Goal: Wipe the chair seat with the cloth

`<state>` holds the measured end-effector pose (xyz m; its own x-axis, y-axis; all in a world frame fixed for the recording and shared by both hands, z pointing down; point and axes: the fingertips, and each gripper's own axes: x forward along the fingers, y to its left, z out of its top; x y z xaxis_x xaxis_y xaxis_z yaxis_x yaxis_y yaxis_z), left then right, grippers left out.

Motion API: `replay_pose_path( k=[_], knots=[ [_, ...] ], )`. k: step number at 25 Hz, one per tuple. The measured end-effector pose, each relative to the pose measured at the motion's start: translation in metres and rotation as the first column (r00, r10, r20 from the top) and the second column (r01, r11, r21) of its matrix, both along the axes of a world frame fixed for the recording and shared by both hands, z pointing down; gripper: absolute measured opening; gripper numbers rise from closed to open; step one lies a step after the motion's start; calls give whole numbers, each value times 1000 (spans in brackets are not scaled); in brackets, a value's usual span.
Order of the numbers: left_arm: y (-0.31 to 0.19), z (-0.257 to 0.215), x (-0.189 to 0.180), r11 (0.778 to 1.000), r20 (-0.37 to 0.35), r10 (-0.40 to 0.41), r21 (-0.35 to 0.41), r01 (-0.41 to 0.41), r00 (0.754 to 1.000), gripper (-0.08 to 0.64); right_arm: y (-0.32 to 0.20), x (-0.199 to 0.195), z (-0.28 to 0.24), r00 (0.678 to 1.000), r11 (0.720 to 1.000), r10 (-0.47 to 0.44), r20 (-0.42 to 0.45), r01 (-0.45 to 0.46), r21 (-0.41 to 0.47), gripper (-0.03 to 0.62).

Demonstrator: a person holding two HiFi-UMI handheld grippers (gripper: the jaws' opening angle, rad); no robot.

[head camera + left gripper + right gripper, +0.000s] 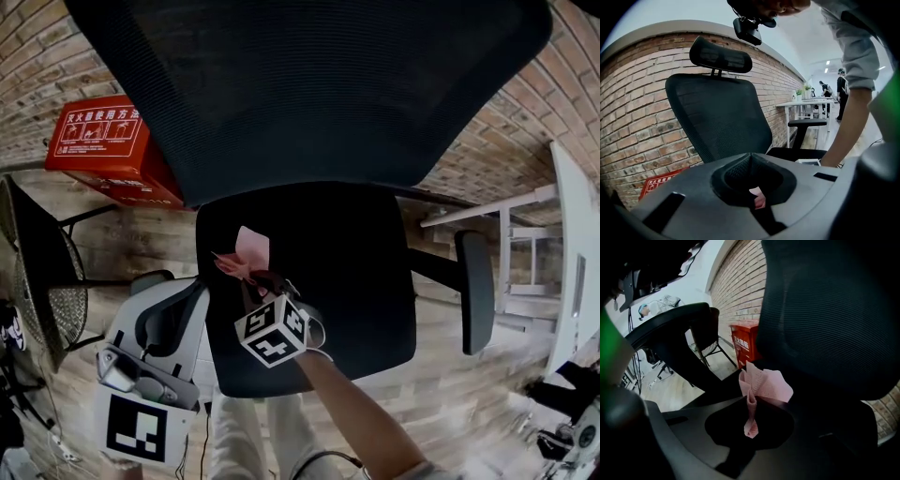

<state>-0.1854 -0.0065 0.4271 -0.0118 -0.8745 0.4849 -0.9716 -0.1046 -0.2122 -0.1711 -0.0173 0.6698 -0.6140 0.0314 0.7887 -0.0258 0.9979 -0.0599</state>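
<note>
Chair seat [366,281]: black, padded, wide. Left gripper [757,200] sits off the seat's 8 o'clock edge, jaws together, nothing clearly held. Right gripper [751,425] is pinched tight on the cloth [765,384], at 10 o'clock on the seat. Cloth: pink, thin, textured, twisted at the jaws, fanning out beyond. Looks light, limp, not fragile; hold the bunched end so the loose part drags.
</note>
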Motion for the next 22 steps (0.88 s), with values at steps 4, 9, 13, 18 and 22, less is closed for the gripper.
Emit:
replay_pose_path(
  k=[4, 9, 13, 18, 22],
  knots=[
    [1, 4, 7, 1000, -4, 2, -5, -2, 1000, 18, -26, 25, 8, 997, 997, 68, -18, -68, 33, 54],
    [-5, 8, 27, 1000, -13, 29, -13, -29, 1000, 18, -71, 69, 16, 981, 980, 186, -49, -182, 79, 54],
    [-13, 9, 40, 999, -22, 49, -14, -49, 999, 18, -113, 114, 21, 948, 946, 311, -71, -302, 116, 54],
    [-23, 11, 55, 998, -32, 67, -16, -68, 997, 18, -161, 172, 20, 881, 878, 465, -80, -448, 167, 54],
    [-31, 12, 66, 996, -31, 86, -19, -86, 996, 18, -188, 214, 17, 834, 828, 545, -87, -520, 210, 54]
  ],
)
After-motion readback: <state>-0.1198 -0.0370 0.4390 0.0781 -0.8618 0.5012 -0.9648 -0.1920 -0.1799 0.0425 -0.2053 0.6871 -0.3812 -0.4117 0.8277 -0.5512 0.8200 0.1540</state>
